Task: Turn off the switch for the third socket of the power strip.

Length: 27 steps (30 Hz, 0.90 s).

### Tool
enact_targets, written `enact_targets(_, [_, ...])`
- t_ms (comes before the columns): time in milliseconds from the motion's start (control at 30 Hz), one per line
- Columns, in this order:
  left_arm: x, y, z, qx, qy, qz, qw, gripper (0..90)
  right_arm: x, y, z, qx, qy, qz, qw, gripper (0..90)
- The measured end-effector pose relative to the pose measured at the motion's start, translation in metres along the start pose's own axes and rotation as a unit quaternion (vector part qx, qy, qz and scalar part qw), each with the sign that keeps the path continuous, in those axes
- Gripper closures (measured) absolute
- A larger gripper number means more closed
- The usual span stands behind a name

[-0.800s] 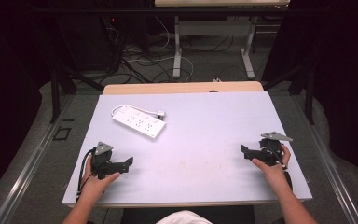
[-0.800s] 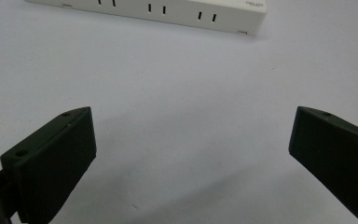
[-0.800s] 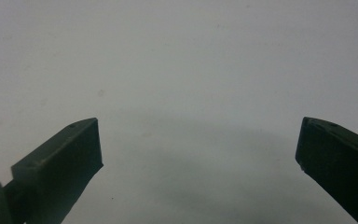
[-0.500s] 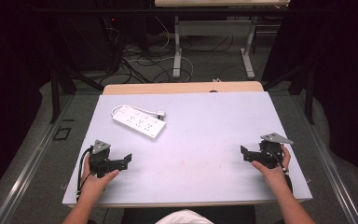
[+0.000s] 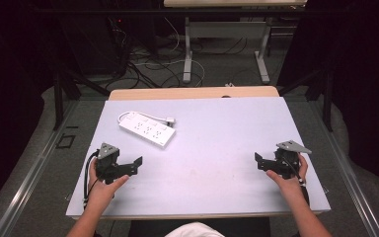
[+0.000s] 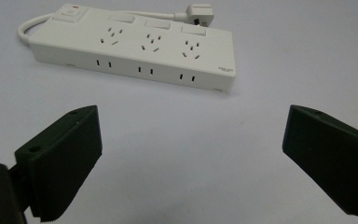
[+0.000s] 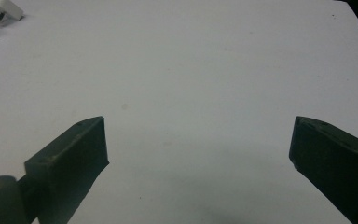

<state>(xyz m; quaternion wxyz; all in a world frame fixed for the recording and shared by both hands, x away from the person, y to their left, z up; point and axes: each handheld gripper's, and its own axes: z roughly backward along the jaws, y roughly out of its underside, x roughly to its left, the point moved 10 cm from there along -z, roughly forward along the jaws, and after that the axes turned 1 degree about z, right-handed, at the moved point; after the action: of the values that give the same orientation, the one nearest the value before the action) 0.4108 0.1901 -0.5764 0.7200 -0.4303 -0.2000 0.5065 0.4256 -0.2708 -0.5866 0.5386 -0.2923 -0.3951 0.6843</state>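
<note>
A white power strip (image 5: pixel 146 129) lies flat at the back left of the pale table (image 5: pixel 217 143), its cord looping to a white plug (image 5: pixel 169 120) beside it. My left gripper (image 5: pixel 134 167) is held just above the table's front left, open, pointing toward the strip. In the left gripper view the strip (image 6: pixel 135 46) lies ahead of the wide-apart jaws of the left gripper (image 6: pixel 191 135), with nothing between them. At the front right, my right gripper (image 5: pixel 259 163) points left, open and empty. The right gripper (image 7: pixel 198 140) looks over bare tabletop, with the plug (image 7: pixel 2 9) far off.
A wooden board edge (image 5: pixel 192 93) runs along the table's far side. Beyond it on the floor are desk legs (image 5: pixel 187 54) and loose cables (image 5: pixel 148 64). Metal rails (image 5: pixel 34 168) flank the table on both sides.
</note>
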Motion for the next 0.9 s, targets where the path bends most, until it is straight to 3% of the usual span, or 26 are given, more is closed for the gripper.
enact_targets(200, [-0.003, -0.010, -0.004, 0.006, 0.006, 0.011, 0.9999, 7.3, 0.000, 0.000, 0.001, 0.000, 0.001, -0.005, 1.0000, 5.9])
enact_targets(500, [-0.006, -0.032, -0.008, -0.006, 0.005, 0.018, 0.9998, 10.2, 0.003, 0.000, 0.002, 0.001, -0.003, -0.003, 1.0000, 6.5])
enact_targets(900, [-0.011, -0.058, -0.017, -0.004, 0.000, -0.003, 1.0000, 15.5, 0.006, 0.003, 0.000, 0.006, -0.009, 0.001, 0.9999, 6.7])
